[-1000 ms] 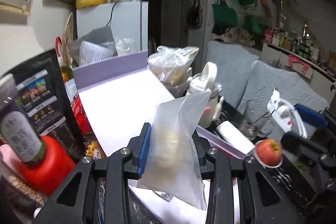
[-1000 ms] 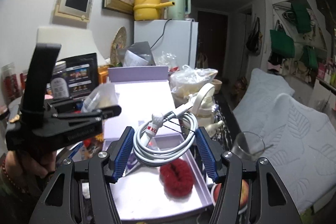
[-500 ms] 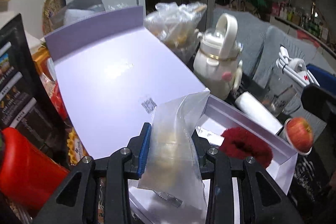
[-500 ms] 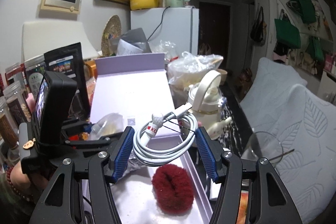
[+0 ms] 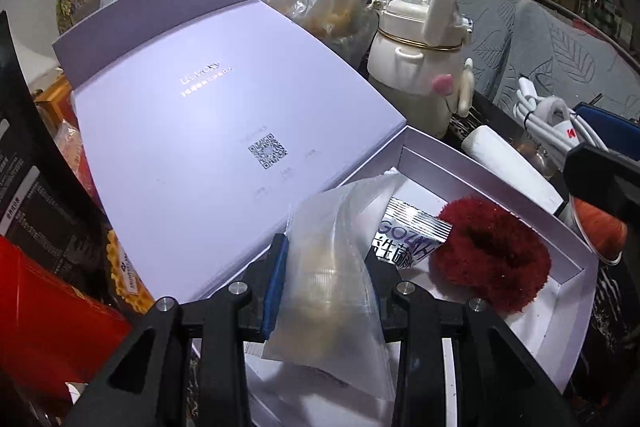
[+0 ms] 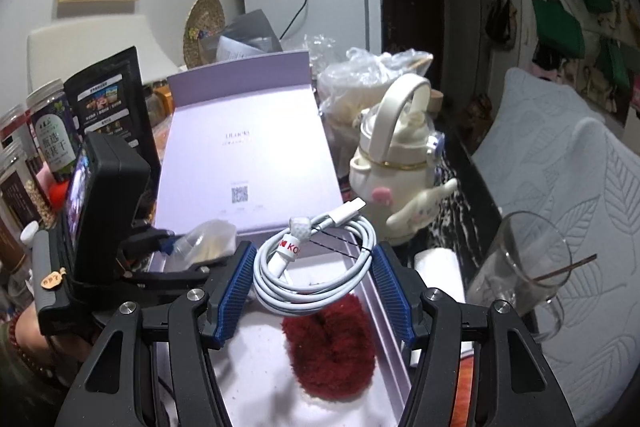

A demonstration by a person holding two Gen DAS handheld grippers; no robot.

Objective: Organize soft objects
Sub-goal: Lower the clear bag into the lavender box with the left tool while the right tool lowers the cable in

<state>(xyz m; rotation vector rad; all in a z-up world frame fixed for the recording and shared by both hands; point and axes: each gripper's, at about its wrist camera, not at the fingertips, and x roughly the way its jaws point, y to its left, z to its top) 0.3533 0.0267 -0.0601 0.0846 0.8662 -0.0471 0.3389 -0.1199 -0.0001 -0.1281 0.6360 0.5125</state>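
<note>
Here the left gripper (image 5: 326,281) is clenched on a clear zip bag (image 5: 332,287) above the near left of the open lavender box (image 5: 568,263). The right gripper (image 6: 314,289) grasps a coiled white cable (image 6: 320,267) above the red scrunchie (image 6: 332,347) lying in that box.

Home: fridge (image 6: 320,11), sofa (image 6: 560,195), cluttered table.

White fridge (image 6: 320,11) by wall, grey sofa (image 6: 560,187) right
</note>
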